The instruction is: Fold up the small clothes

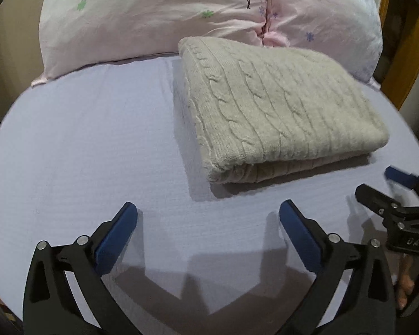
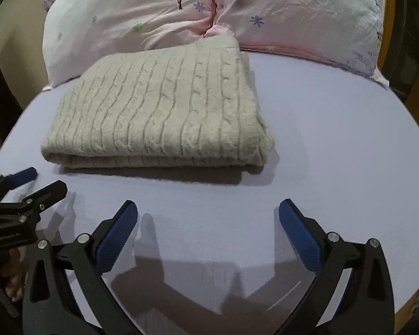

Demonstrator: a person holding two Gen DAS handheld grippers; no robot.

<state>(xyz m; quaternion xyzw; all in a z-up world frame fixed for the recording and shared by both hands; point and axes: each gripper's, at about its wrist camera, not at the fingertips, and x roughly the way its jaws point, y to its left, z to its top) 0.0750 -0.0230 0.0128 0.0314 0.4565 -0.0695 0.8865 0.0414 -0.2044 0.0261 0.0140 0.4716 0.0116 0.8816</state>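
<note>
A beige cable-knit sweater (image 1: 276, 106) lies folded into a thick rectangle on the lilac sheet (image 1: 83, 145); it also shows in the right wrist view (image 2: 159, 111). My left gripper (image 1: 208, 217) is open and empty, hovering over the sheet just in front of the sweater's near left corner. My right gripper (image 2: 208, 217) is open and empty, in front of the sweater's near edge. The right gripper also shows at the right edge of the left wrist view (image 1: 377, 184), and the left gripper at the left edge of the right wrist view (image 2: 44, 178). Neither touches the sweater.
Two pink floral pillows (image 1: 153, 14) (image 2: 293, 14) lie behind the sweater against a wooden headboard (image 1: 405, 64). Bare lilac sheet (image 2: 335, 145) lies on either side of the sweater.
</note>
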